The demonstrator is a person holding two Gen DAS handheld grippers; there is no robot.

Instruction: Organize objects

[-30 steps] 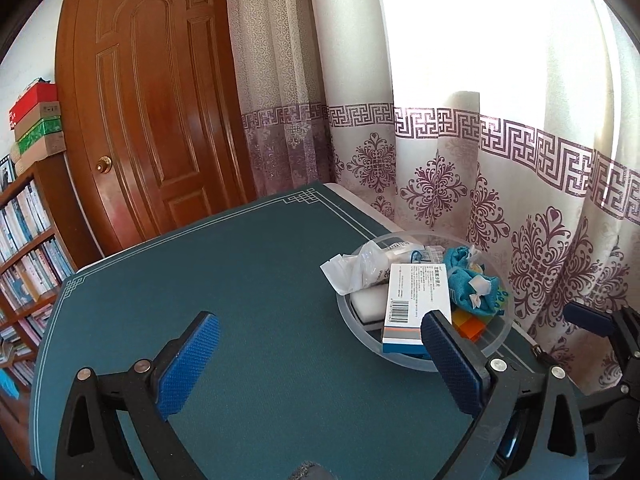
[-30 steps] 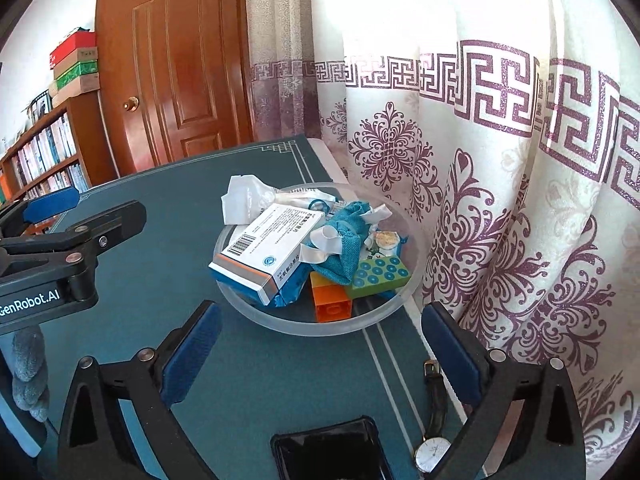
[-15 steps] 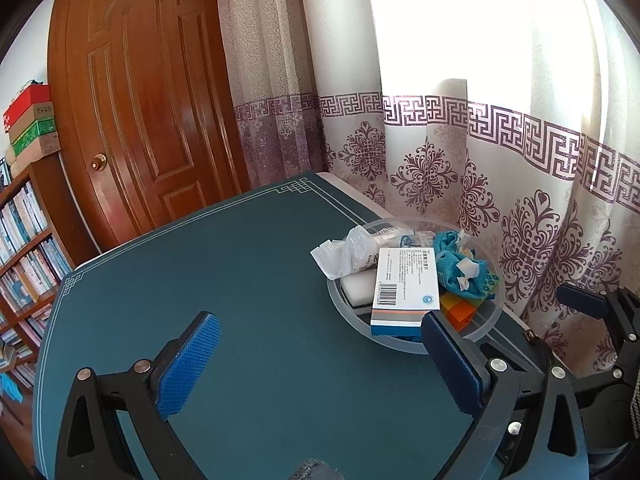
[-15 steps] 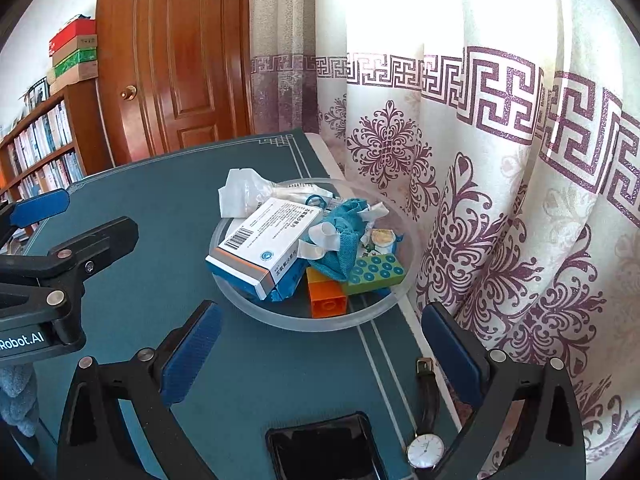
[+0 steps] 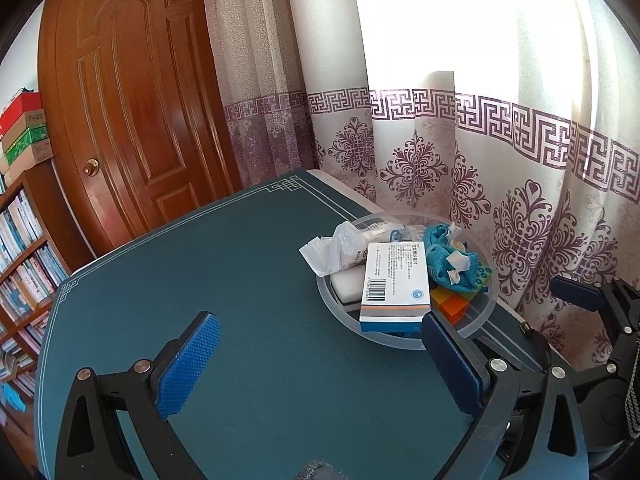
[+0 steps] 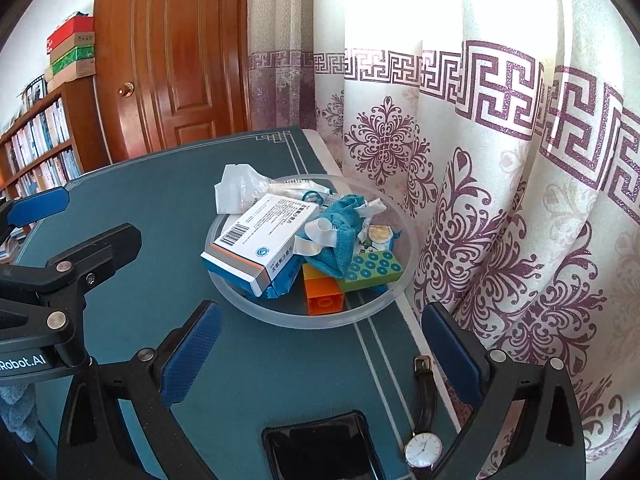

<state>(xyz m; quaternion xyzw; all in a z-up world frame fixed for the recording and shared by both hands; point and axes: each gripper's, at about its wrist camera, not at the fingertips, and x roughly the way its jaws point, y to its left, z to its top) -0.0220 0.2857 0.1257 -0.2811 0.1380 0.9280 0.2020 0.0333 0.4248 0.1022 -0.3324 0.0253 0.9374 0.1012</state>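
Note:
A clear round bowl [image 6: 248, 304] sits on the teal table near the curtain, also in the left wrist view [image 5: 486, 316]. It holds a white medicine box [image 6: 264, 236], a teal cloth [image 6: 340, 236], an orange brick [image 6: 322, 294], a green studded brick [image 6: 370, 270] and a crumpled plastic bag [image 6: 236, 188]. My left gripper [image 5: 316, 356] is open and empty, short of the bowl, to its left. My right gripper [image 6: 320, 344] is open and empty, just in front of the bowl. A black phone [image 6: 324, 452] and a wristwatch [image 6: 424, 424] lie under it.
A patterned curtain [image 6: 500, 160] hangs along the table's right edge. A wooden door [image 5: 132, 100] and a bookshelf [image 5: 24, 256] stand behind the table. The teal mat [image 5: 208, 280] stretches left of the bowl.
Both grippers have drawn back a little from the bowl and stayed open. The bowl and its contents have not moved.

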